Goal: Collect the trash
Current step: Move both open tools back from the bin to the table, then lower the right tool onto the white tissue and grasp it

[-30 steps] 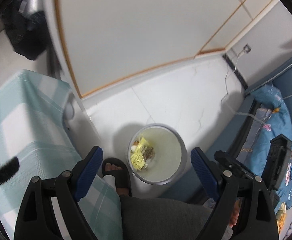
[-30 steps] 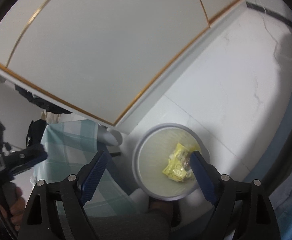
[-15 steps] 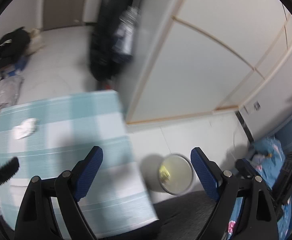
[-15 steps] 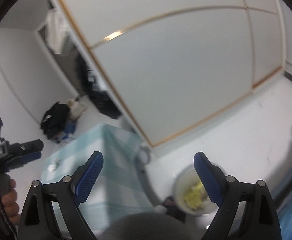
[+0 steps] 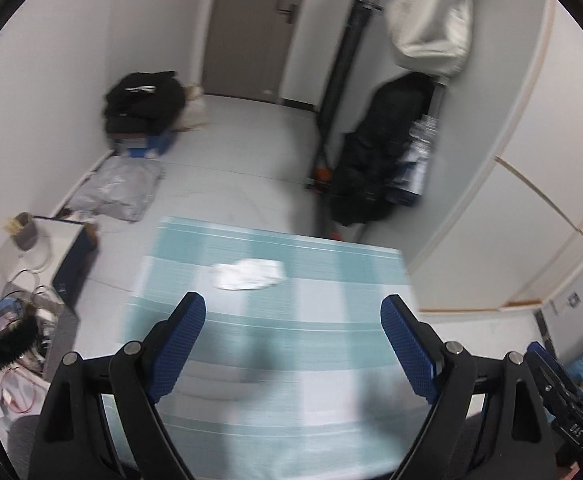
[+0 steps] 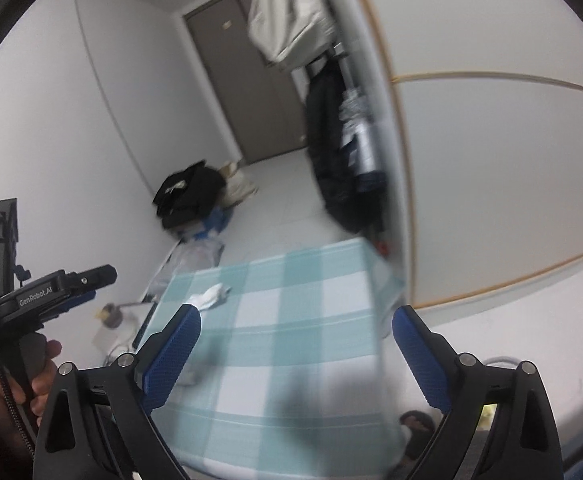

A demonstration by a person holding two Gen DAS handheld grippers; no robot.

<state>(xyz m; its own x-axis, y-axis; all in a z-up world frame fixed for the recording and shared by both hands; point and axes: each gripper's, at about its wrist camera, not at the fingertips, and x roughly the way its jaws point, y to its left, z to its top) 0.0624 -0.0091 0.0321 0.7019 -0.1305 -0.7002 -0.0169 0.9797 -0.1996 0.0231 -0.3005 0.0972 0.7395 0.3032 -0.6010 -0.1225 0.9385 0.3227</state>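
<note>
Overhead, both grippers hang above the teal-checked table (image 5: pixel 331 344), fingers spread wide and holding nothing. Left gripper (image 5: pixel 293 338) and right gripper (image 6: pixel 295 350) point toward a crumpled white tissue (image 5: pixel 249 274) lying near the table's far edge. Beyond the table, a black bag (image 5: pixel 143 102) sits against the wall.

The tablecloth (image 5: pixel 275 344) is checked in teal and white. The crumpled tissue (image 5: pixel 249 275) on it is white. Both grippers' pads (image 5: pixel 177 344) are blue, their frames black. The door (image 6: pixel 247 76) is brown-grey.
</note>
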